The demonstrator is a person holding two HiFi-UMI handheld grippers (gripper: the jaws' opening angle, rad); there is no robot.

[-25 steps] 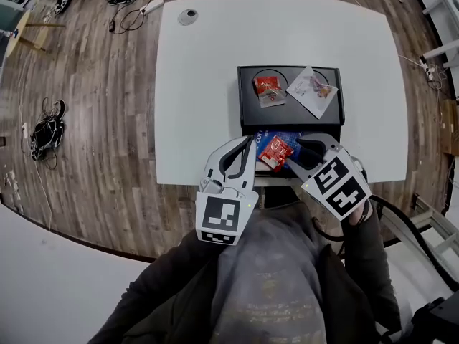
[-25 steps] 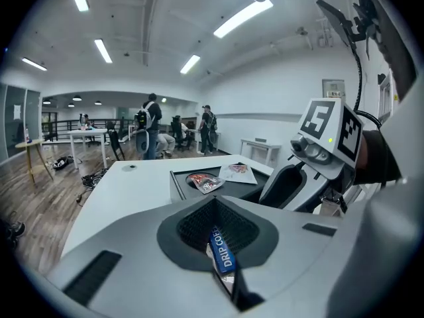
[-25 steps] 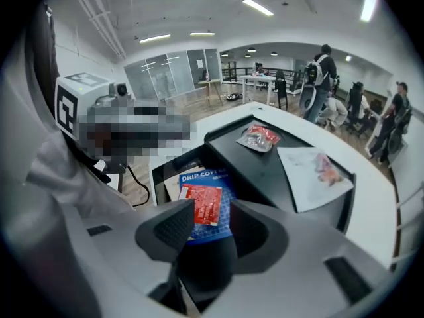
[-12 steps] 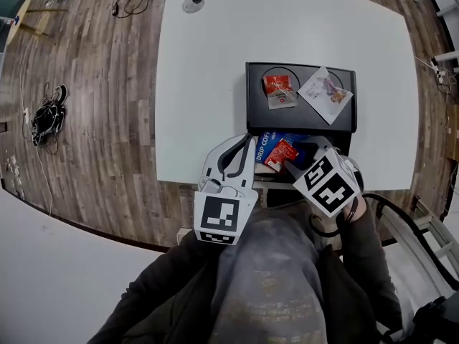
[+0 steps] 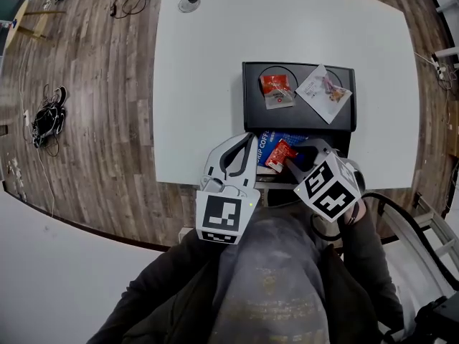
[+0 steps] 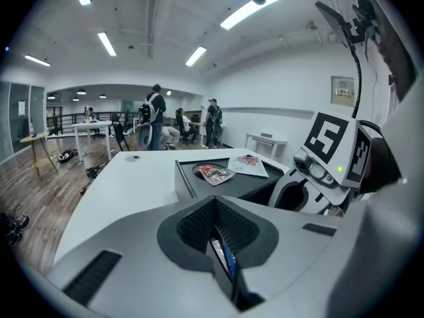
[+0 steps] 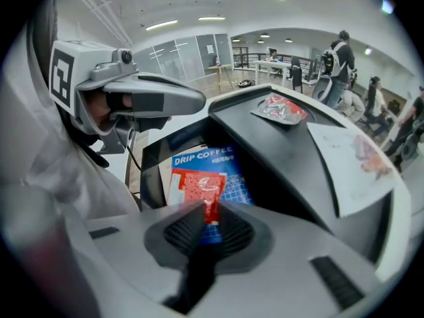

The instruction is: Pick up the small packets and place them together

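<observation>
Setting: From the head view I looked down on a white table carrying a black two-level tray near its front edge.
Upper deck: An upper red packet and a white packet lay close together but apart. No gripper touched either.
Lower compartment: A blue drip-coffee packet lay inside, printed side up. A lower red packet overlapped its left part.
Right gripper: I had it pointing steeply down into the compartment. Its jaws had just been closing and were clamped on the near corner of the lower red packet. The rest of that packet stood clear above the pads.
Left gripper: Its jaws were drawn together on a thin blue-and-white edge seen end-on. The head view placed the tips at the left border of the blue drip-coffee packet, so I read this as a grip on that packet.
Relative position: The two grippers sat side by side at the tray's near end. Their marker cubes faced up toward the head camera.
Operator: A grey-clad torso filled the bottom of the head view.
Surroundings: Wooden floor lay around the table. Several people stood far back in the room in the left gripper view.
</observation>
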